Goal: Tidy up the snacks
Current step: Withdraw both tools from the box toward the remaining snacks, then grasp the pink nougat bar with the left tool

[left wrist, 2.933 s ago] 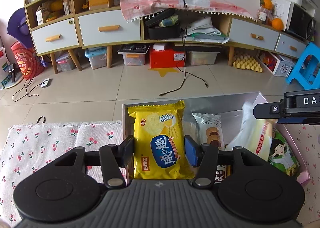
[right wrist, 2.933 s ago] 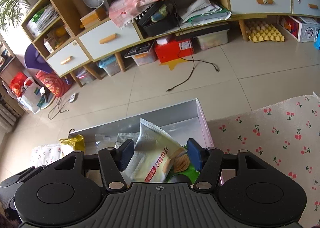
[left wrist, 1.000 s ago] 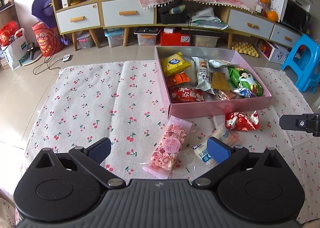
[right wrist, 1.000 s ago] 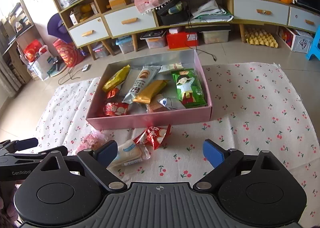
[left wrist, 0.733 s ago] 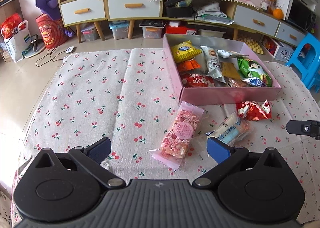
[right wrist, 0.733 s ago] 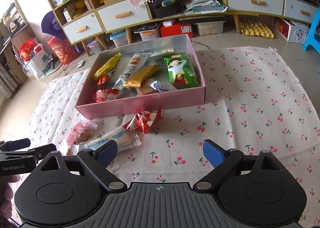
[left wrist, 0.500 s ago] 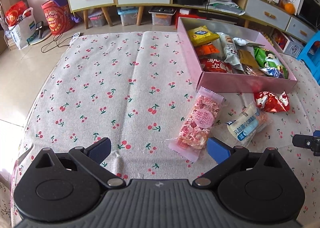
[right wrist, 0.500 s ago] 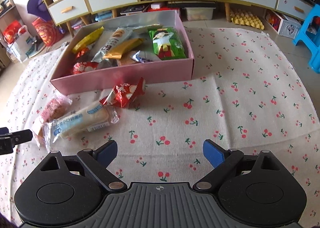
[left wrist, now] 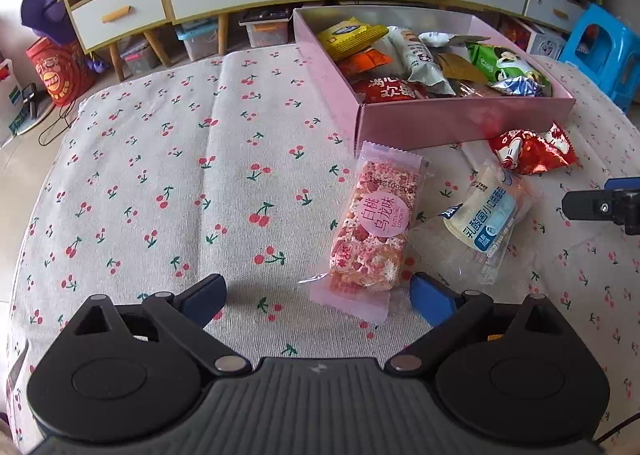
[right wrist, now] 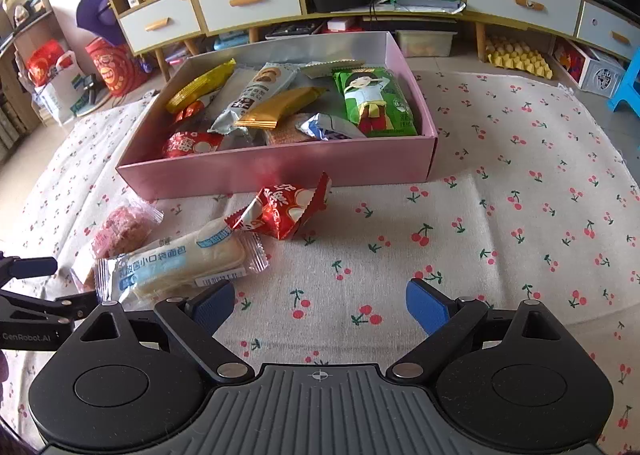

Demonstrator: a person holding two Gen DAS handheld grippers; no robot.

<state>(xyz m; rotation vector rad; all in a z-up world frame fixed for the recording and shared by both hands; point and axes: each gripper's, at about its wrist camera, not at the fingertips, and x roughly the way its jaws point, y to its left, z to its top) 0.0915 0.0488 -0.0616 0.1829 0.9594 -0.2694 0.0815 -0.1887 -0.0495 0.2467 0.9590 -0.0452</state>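
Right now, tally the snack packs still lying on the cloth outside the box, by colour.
Pink nougat bar: 1
White-and-blue bread pack: 1
Red crinkled pack: 1
Total: 3, all on the cherry-print cloth in front of the pink box. Neither the left tool nor the right tool holds any.

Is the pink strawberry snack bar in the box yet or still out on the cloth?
Out. The pink strawberry snack bar lies flat on the cherry-print cloth, just outside the pink cardboard box's near wall.
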